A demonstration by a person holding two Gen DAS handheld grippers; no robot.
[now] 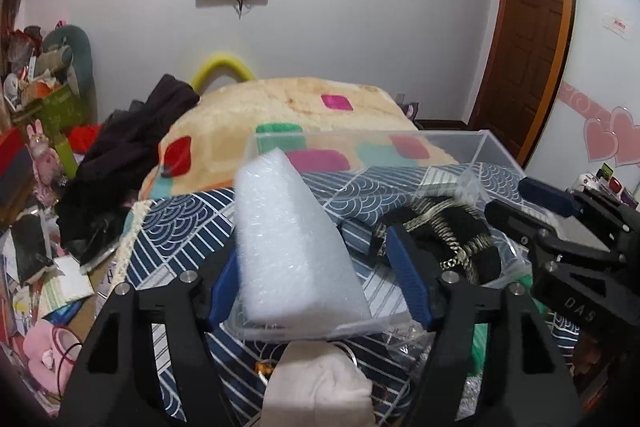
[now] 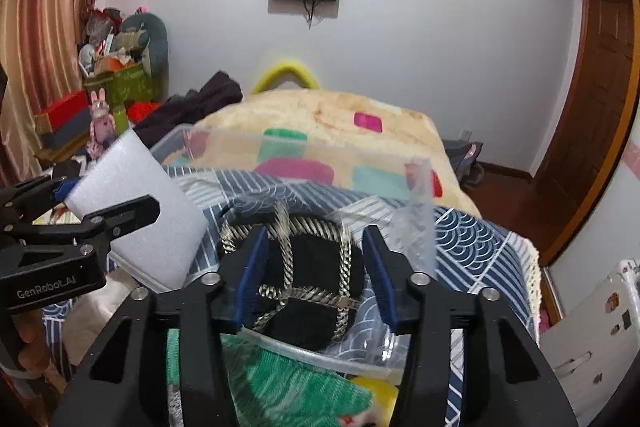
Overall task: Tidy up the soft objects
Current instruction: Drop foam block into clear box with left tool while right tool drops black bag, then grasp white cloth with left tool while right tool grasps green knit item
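A white foam block (image 1: 292, 243) stands between the fingers of my left gripper (image 1: 320, 287), inside the left end of a clear plastic bin (image 1: 460, 141). The left pad touches it; the right pad stands apart from it. The foam also shows in the right wrist view (image 2: 140, 203). A black cushion with gold chain trim (image 2: 312, 283) lies in the bin between the open fingers of my right gripper (image 2: 316, 275); whether the pads touch it is unclear. It also shows in the left wrist view (image 1: 444, 239).
The bin sits on a blue wave-patterned cloth (image 2: 472, 239) on the bed. A green knit item (image 2: 276, 383) and a beige cloth (image 1: 320, 387) lie in front of the bin. A cream blanket (image 1: 288, 107) lies behind. Clutter fills the floor at left (image 1: 40, 267).
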